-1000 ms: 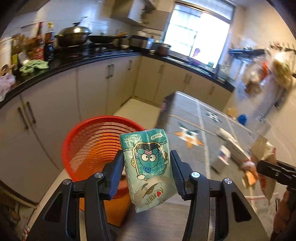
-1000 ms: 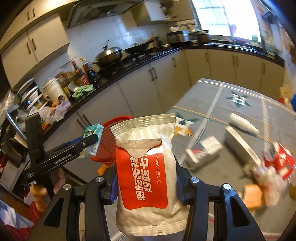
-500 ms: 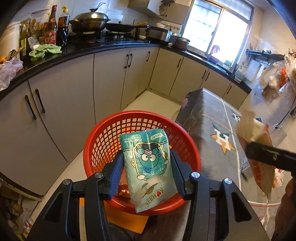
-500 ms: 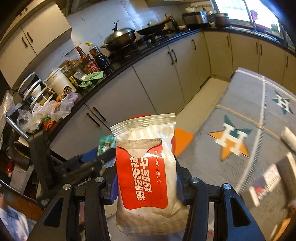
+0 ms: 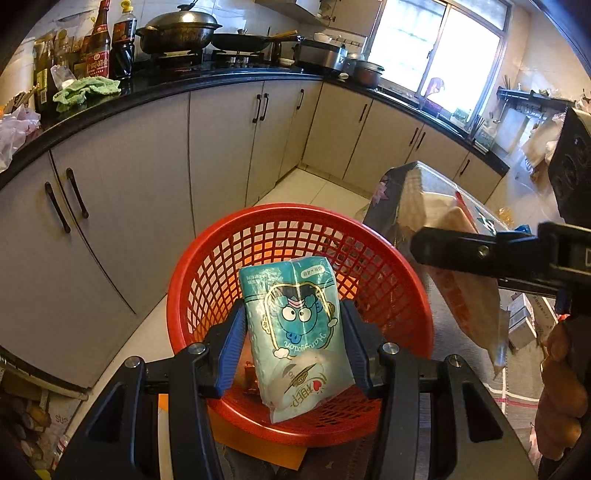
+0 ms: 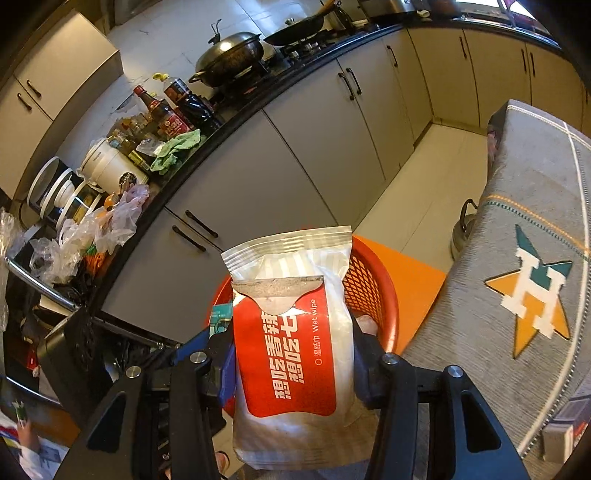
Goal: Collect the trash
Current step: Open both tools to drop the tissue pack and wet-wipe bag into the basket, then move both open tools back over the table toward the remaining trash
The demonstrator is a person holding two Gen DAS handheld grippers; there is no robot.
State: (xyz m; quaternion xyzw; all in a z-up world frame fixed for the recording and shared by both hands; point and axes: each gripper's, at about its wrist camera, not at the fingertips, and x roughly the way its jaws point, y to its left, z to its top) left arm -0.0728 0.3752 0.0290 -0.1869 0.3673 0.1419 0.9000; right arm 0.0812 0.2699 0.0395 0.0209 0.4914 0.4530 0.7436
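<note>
With each gripper clamped on its pack, the left gripper (image 5: 293,334) on the teal tissue pack (image 5: 295,332) and the right gripper (image 6: 293,363) on the wet wipe pouch (image 6: 291,354), it is best to release only once both hang well inside the rim of the red basket (image 5: 207,258).

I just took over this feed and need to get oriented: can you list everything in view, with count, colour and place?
tissue pack: 1, teal, between the left fingers, over the basket
wet wipe pack: 1, red and white, between the right fingers, near the basket
basket: 1, red mesh, on the floor by the cabinets
table: 1, grey cloth with star print, right of the basket
wok: 1, dark, lidded, on the stove
bottles: several, dark, on the counter
cloth: 1, green, on the counter
rice cooker: 1, white, on the counter
left gripper: 1, black
right gripper: 1, black
hand: 1, at the right edge of the left view
</note>
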